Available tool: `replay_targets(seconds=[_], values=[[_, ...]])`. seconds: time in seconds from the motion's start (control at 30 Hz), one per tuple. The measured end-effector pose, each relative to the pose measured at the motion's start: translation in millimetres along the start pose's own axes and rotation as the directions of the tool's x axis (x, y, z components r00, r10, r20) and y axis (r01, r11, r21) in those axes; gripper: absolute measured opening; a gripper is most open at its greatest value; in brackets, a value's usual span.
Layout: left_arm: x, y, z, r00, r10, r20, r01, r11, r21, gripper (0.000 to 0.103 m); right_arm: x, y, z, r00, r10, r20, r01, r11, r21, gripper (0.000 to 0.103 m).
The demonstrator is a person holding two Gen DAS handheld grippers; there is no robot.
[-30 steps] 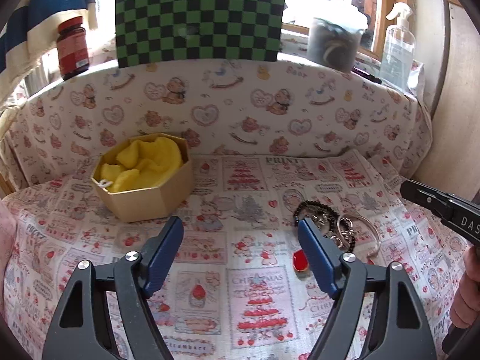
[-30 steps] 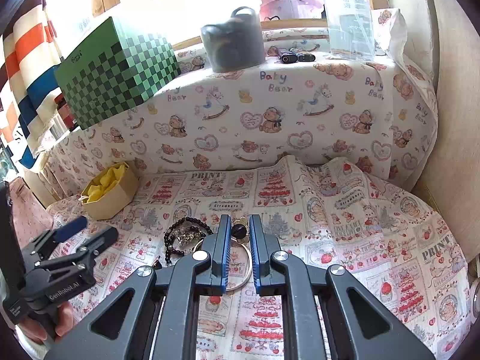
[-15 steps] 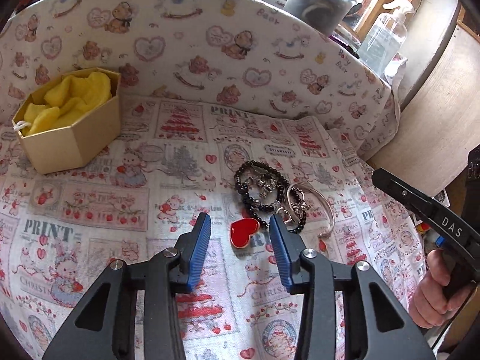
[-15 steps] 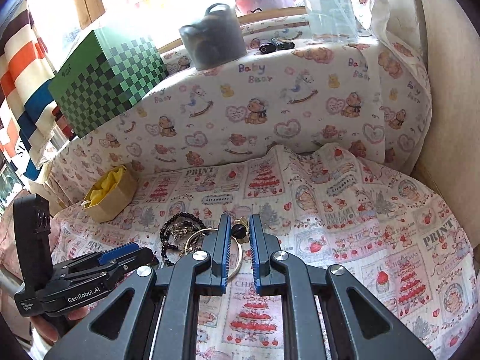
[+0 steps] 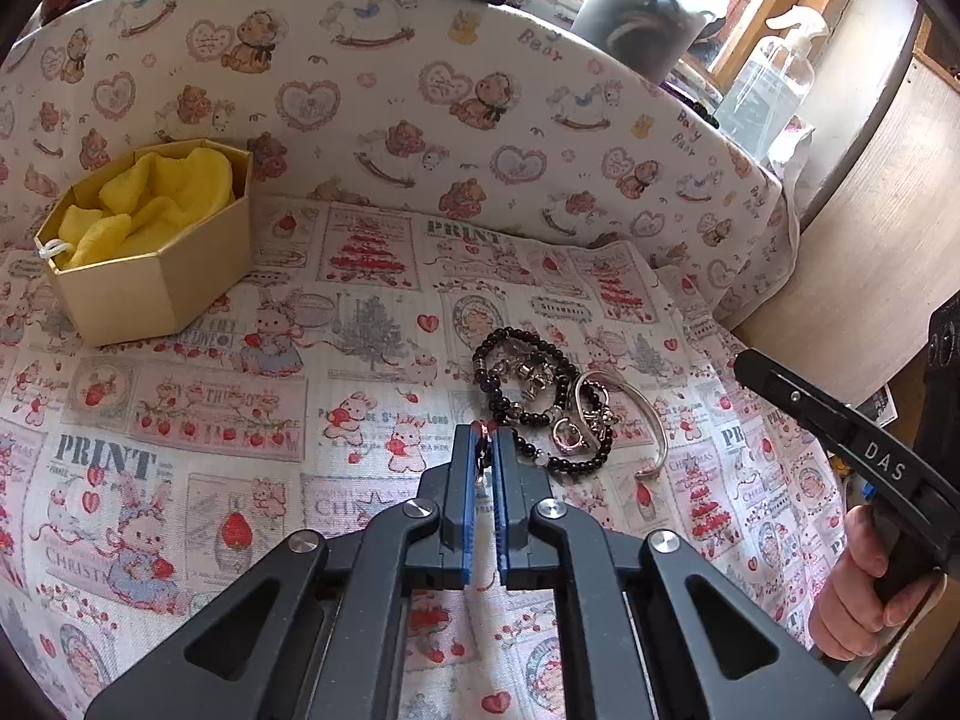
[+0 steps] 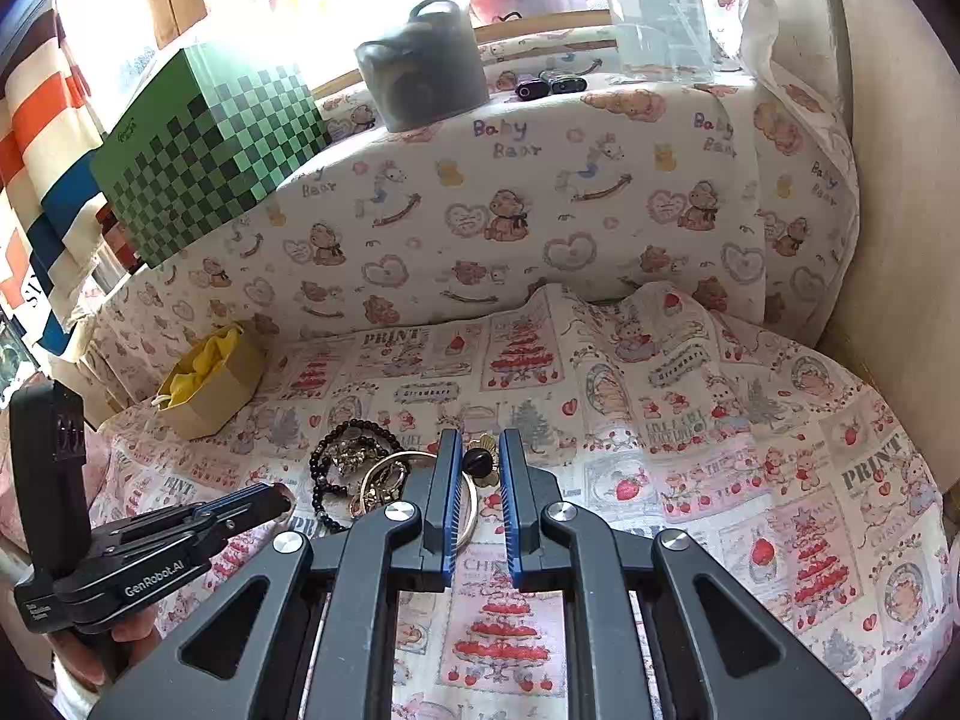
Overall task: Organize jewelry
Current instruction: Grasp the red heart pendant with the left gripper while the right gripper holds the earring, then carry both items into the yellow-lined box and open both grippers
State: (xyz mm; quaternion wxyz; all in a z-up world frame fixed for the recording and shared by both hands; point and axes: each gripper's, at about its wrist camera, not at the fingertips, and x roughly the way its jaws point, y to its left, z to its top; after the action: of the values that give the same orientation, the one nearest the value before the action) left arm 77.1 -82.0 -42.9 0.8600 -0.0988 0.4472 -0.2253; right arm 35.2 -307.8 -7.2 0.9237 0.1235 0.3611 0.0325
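My left gripper (image 5: 483, 438) is shut on the red heart charm (image 5: 480, 427), of which only a sliver shows between the pads. A black bead bracelet (image 5: 528, 384) and a silver bangle (image 5: 651, 414) lie tangled just right of it. A gold octagonal box (image 5: 150, 276) with yellow cloth inside stands at the far left. My right gripper (image 6: 479, 450) stands over the same pile, its jaws narrowly parted around a gold earring with a black bead (image 6: 479, 462), without clearly touching it. The bead bracelet (image 6: 342, 456), the bangle (image 6: 414, 480) and the box (image 6: 210, 384) also show there.
A padded teddy-print wall (image 5: 420, 108) closes the back. On its ledge stand a green checkered box (image 6: 204, 144), a dark jar (image 6: 426, 78) and a clear pump bottle (image 5: 762, 84). A wooden panel (image 5: 870, 228) bounds the right side.
My left gripper moved right to the jewelry pile and closed on the red heart charm. The right gripper's jaws have parted slightly around the earring.
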Motion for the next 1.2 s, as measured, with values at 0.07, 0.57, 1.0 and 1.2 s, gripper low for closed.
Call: replay_targets(seconds=[0.07, 0.57, 1.0, 1.2], values=[[-5, 3, 1, 1.000, 0.002, 0.016, -0.002, 1.000, -0.009, 0.004, 0, -1, 0, 1.000, -0.004, 0.005, 0.004, 1.000, 0.003, 0.013], [-107, 92, 38, 0.927, 0.026, 0.375, 0.025, 0.991, -0.131, 0.004, -17, 8, -4, 0.992, 0.067, 0.107, -0.061, 0.997, -0.053, 0.013], [-83, 151, 46, 0.930, -0.112, 0.349, 0.193, 0.959, -0.207, 0.004, -16, 94, 29, 0.956, 0.277, 0.102, -0.264, 0.957, -0.125, 0.013], [-68, 175, 53, 0.943, -0.089, 0.321, 0.191, 0.934, -0.302, 0.004, 14, 163, 50, 0.936, 0.348, 0.055, -0.338, 0.932, -0.132, 0.013]])
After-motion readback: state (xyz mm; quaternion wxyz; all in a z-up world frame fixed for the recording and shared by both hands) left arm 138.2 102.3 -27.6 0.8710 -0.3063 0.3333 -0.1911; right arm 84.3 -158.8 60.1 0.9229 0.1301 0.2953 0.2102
